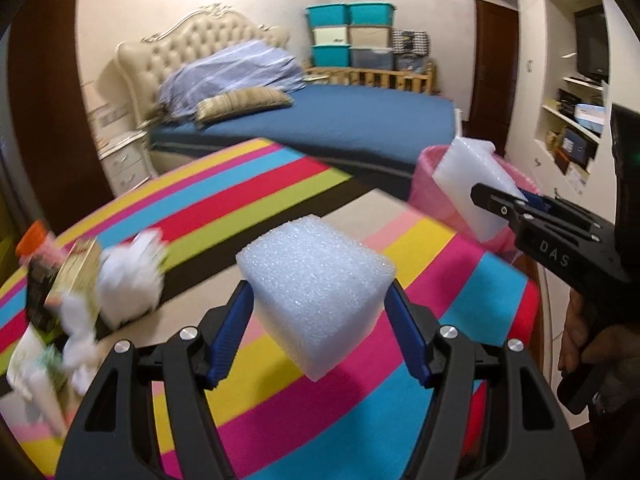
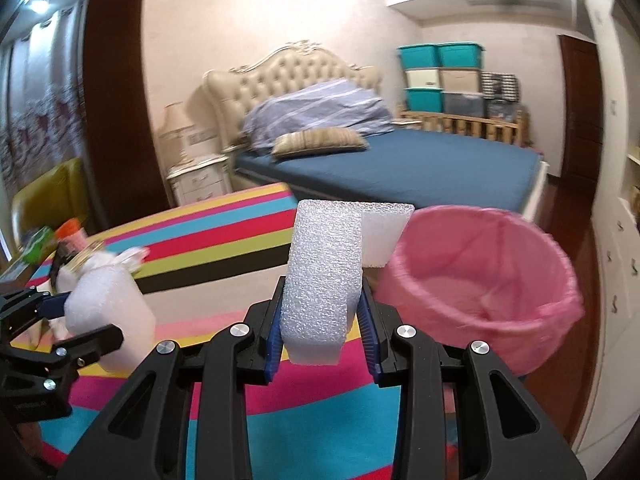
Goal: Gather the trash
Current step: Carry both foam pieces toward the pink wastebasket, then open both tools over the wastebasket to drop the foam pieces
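My left gripper (image 1: 318,304) is shut on a white foam block (image 1: 316,280) and holds it above the striped tablecloth (image 1: 280,420). My right gripper (image 2: 322,308) is shut on an L-shaped white foam piece (image 2: 324,272), just left of the pink-lined trash bin (image 2: 480,280). In the left wrist view the right gripper (image 1: 500,204) holds its foam piece (image 1: 472,188) in front of the bin (image 1: 428,184). In the right wrist view the left gripper (image 2: 92,320) with its foam block (image 2: 108,320) is at the lower left.
Crumpled white paper (image 1: 128,280), a box (image 1: 76,276) and an orange-capped bottle (image 1: 36,240) lie on the table's left side. A bed (image 1: 320,120) stands behind the table. Shelves (image 1: 576,120) line the right wall.
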The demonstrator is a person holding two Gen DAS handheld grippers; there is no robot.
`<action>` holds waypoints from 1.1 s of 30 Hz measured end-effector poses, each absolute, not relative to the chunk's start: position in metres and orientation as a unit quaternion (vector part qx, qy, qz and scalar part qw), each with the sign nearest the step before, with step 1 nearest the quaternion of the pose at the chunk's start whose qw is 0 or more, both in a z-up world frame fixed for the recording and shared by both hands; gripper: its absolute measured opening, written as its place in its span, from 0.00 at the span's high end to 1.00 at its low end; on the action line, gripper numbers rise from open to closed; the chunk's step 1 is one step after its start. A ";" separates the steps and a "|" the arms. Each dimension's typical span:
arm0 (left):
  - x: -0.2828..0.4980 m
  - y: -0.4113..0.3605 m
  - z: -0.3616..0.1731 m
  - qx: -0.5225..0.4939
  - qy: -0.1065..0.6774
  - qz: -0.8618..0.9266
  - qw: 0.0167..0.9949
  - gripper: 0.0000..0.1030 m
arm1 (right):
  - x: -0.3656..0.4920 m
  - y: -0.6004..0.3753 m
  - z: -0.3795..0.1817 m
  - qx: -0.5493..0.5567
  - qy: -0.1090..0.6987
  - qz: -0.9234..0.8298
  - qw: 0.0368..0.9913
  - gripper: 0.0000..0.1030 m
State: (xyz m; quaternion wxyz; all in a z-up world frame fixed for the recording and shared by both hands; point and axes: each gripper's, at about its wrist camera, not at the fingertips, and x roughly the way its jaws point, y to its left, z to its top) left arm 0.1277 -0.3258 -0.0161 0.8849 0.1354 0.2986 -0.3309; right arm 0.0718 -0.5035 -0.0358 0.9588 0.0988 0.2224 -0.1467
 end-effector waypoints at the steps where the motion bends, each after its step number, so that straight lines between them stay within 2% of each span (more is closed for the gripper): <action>1: 0.129 -0.334 -0.015 0.133 0.298 -0.338 0.883 0.37 | 0.069 -0.510 -0.035 0.100 0.220 -0.153 0.958 0.68; 19: 0.160 -0.510 0.010 0.109 0.302 -0.426 0.845 0.36 | 0.045 -0.637 -0.052 0.111 0.216 -0.247 0.938 0.68; 33: 0.188 -0.620 0.014 0.079 0.316 -0.456 0.828 0.36 | 0.058 -0.669 -0.074 0.106 0.229 -0.237 0.938 0.68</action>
